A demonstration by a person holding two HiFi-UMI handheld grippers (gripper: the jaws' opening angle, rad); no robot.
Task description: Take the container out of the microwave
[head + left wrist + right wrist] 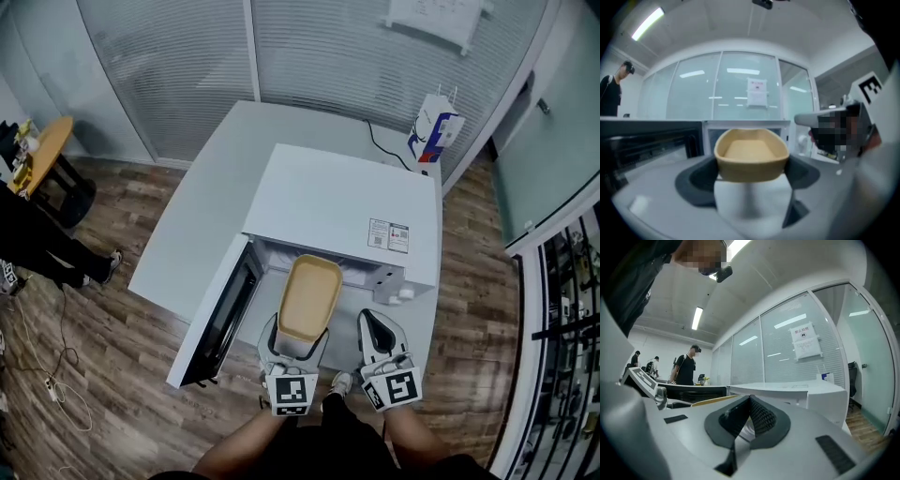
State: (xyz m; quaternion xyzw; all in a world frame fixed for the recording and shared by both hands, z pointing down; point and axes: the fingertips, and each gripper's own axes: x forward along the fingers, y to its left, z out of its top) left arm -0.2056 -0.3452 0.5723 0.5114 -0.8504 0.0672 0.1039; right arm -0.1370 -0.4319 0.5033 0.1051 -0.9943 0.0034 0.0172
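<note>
A white microwave (347,206) stands on a white table (202,216), its door (220,319) swung open to the left. A shallow tan container (311,298) hangs just in front of the oven's opening, clear of the cavity. My left gripper (298,336) is shut on the container's near end. In the left gripper view the container (751,152) sits between the dark pads (701,176), empty inside, with the open door (647,140) to its left. My right gripper (375,326) is beside the container on the right. Its jaws meet at the tips with nothing between them (749,404).
A blue and white paper bag (433,131) stands at the table's back right corner. Glass partitions close in the back and the right. A person's legs (47,248) and a round yellow table (42,155) are at the left. Cables (56,375) lie on the wooden floor.
</note>
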